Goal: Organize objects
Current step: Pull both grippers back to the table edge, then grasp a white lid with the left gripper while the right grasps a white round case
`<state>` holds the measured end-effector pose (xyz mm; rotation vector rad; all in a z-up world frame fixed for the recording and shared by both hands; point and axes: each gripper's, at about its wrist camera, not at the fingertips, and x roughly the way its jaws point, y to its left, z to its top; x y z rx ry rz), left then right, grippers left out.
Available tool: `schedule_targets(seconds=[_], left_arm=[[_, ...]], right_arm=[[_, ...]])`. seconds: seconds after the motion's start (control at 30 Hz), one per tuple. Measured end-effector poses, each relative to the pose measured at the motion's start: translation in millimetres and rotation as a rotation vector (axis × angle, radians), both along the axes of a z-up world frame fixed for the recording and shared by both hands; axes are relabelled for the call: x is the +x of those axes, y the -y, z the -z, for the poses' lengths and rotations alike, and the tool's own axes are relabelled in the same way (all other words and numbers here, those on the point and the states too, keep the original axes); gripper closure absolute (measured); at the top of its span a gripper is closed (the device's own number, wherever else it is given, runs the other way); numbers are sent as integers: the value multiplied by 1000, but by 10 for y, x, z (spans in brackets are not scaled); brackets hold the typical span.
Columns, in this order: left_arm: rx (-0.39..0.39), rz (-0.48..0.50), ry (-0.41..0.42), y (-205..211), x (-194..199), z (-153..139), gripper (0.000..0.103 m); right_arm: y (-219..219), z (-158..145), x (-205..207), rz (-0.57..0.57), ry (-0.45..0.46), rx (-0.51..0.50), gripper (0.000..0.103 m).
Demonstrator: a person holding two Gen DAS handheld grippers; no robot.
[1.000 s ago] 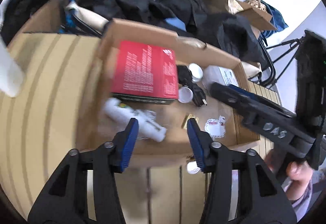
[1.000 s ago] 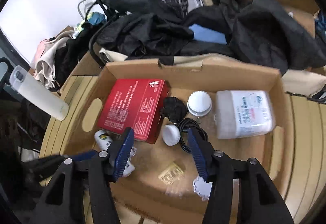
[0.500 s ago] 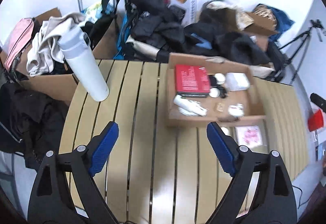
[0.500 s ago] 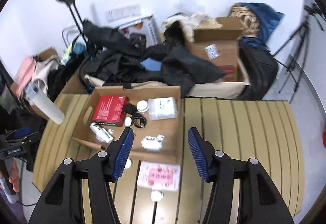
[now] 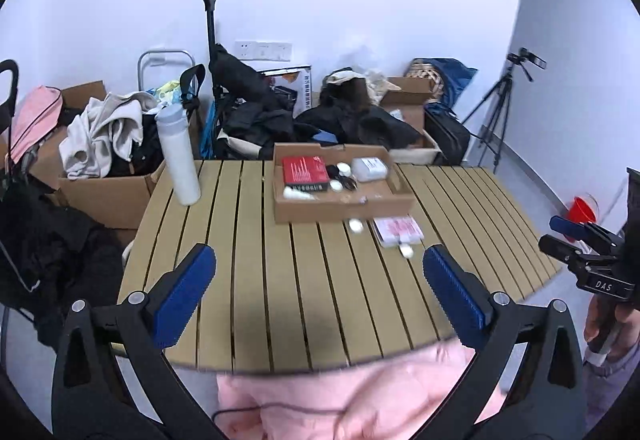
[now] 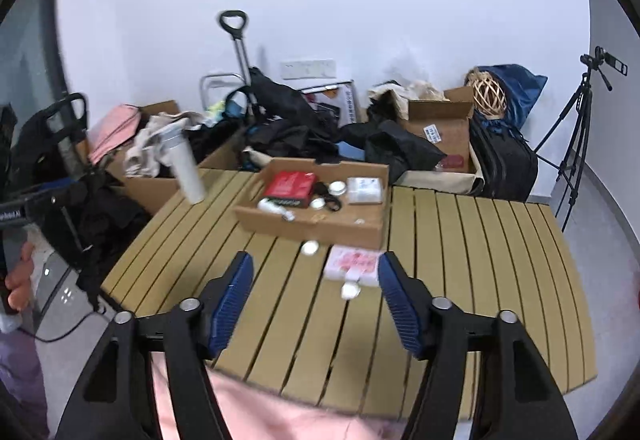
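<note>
Left claw (image 5: 319, 288) and right claw (image 6: 316, 303) both spread apart, empty, hovering over near edge of slatted surface (image 5: 256, 280). Cardboard tray (image 5: 340, 205) at far middle, holding red box (image 5: 304, 169), white packet (image 5: 369, 168), small jars. Pink packet (image 5: 397, 230) and two small white lids just near of tray. White bottle (image 5: 178, 155) upright, far left.

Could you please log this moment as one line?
left tongs: open, empty | right tongs: open, empty | cardboard box: on table | pink packet: outside box
</note>
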<state>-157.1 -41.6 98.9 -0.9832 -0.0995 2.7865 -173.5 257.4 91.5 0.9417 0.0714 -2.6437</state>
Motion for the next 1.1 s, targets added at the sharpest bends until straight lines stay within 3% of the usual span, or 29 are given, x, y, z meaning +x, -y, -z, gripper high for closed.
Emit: schedule_targets(seconds=[0.17, 0.23, 0.43, 0.6, 0.7, 0.8, 0.97, 1.1], left_arm=[[-6, 32, -43, -19, 830, 321, 0], [1, 32, -31, -17, 920, 402, 0], [-39, 19, 1, -103, 766, 536, 0], [-56, 26, 36, -194, 532, 817, 0], [-91, 52, -35, -319, 234, 994, 0], [-141, 91, -7, -545, -392, 1258, 3], [-59, 184, 63, -901, -1408, 1662, 30], [-80, 202, 115, -1255, -2089, 2078, 38]], right_arm=[[-51, 298, 736, 19, 15, -13, 25], [-119, 430, 894, 52, 35, -31, 21], [-171, 614, 896, 108, 56, 12, 21], [-274, 720, 831, 112, 42, -53, 21], [-317, 899, 592, 126, 64, -57, 21], [-267, 1182, 141, 117, 119, -37, 21], [-125, 1633, -576, 96, 161, -33, 22], [31, 2074, -1224, 92, 203, 4, 46]])
